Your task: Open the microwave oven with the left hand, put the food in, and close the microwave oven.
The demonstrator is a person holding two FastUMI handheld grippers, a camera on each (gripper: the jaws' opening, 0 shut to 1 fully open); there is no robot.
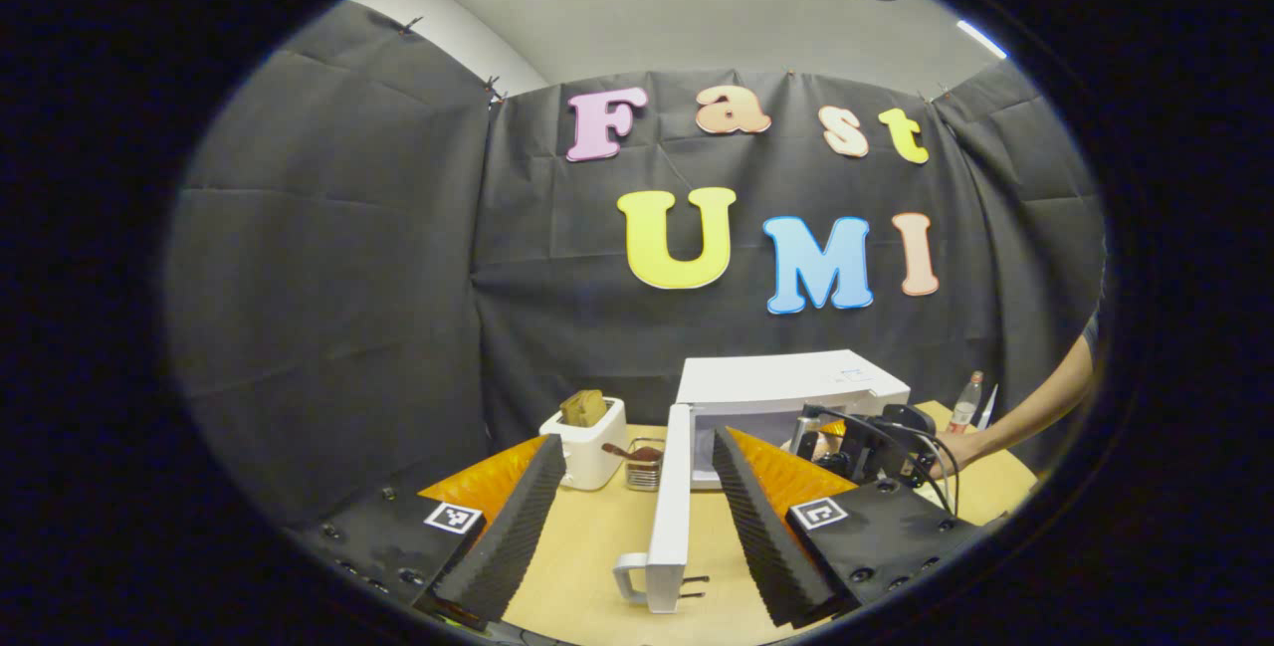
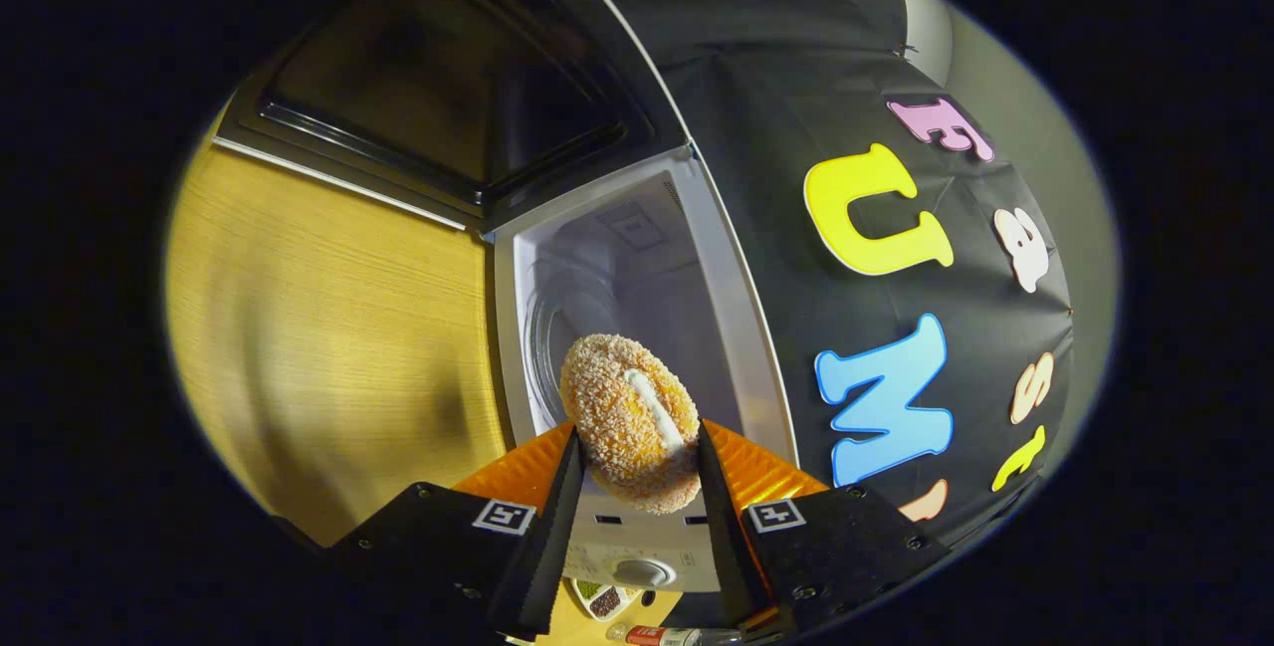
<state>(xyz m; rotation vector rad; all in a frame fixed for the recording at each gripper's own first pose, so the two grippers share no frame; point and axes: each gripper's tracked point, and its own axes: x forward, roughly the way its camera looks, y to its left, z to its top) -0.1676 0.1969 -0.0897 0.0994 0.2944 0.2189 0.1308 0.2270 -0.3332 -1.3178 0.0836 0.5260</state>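
Observation:
In the left gripper view the white microwave [image 1: 796, 389] stands at the back of the wooden table with its door [image 1: 672, 507] swung wide open toward me, edge-on, handle nearest. My left gripper [image 1: 637, 512] is open, its fingers on either side of the door without touching it. The right gripper [image 1: 876, 442], held by a hand, sits in front of the microwave's opening. In the right gripper view, which is rolled sideways, my right gripper [image 2: 632, 472] is shut on a crumb-coated bun [image 2: 629, 419], just in front of the open cavity [image 2: 617, 278]. The dark door window [image 2: 438, 89] is at the upper left.
A white toaster [image 1: 587, 439] with bread in it and a small wire basket [image 1: 645, 465] stand left of the microwave. A bottle [image 1: 965, 401] stands at its right. A person's forearm [image 1: 1035, 402] reaches in from the right. The control knob [image 2: 642, 571] shows under the bun.

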